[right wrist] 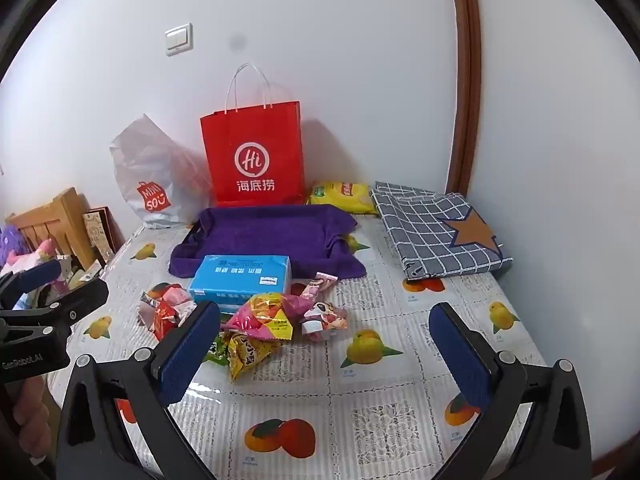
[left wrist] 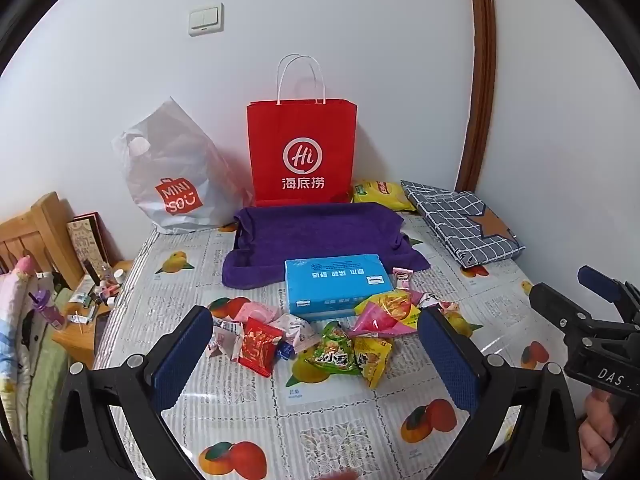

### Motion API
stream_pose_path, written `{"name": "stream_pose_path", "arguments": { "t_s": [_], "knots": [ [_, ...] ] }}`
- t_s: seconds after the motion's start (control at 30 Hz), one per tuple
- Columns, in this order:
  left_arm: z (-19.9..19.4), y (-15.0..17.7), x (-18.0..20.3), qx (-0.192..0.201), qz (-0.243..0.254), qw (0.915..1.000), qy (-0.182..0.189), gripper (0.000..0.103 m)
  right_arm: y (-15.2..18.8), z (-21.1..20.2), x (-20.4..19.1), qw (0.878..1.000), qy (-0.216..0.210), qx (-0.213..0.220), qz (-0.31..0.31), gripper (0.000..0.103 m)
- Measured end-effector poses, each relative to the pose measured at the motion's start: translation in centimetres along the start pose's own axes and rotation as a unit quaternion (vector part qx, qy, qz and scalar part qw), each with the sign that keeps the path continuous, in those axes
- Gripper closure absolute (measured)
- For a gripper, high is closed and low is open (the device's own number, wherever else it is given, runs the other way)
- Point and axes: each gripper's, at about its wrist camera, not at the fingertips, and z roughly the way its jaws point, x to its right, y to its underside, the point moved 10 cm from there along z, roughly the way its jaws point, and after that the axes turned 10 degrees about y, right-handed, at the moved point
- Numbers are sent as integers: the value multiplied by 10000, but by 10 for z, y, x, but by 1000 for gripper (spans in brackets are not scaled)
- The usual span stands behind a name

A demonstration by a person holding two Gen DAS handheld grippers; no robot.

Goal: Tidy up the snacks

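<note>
A pile of small snack packets lies mid-table: a red packet (left wrist: 258,346), a green packet (left wrist: 335,354), a yellow packet (left wrist: 374,358) and a pink-yellow bag (left wrist: 390,312). The pile also shows in the right wrist view (right wrist: 264,320). A blue tissue pack (left wrist: 338,290) lies just behind it. A tray draped in a purple towel (left wrist: 316,236) sits farther back. My left gripper (left wrist: 316,344) is open, hovering above the pile. My right gripper (right wrist: 326,338) is open and empty, to the right of the pile.
A red paper bag (left wrist: 302,152) and a white Miniso plastic bag (left wrist: 176,184) stand against the wall. A yellow chip bag (left wrist: 380,194) and a folded checked cloth (left wrist: 460,220) lie at back right. A bedside stand with clutter (left wrist: 92,300) is left of the table.
</note>
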Motion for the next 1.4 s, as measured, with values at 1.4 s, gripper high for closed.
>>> {"name": "stream_pose_path", "arguments": {
  "t_s": [1.4],
  "knots": [
    [-2, 1, -10, 68, -233, 9997, -82, 0, 2, -3, -2, 10000, -42, -12, 57, 0]
  ]
}}
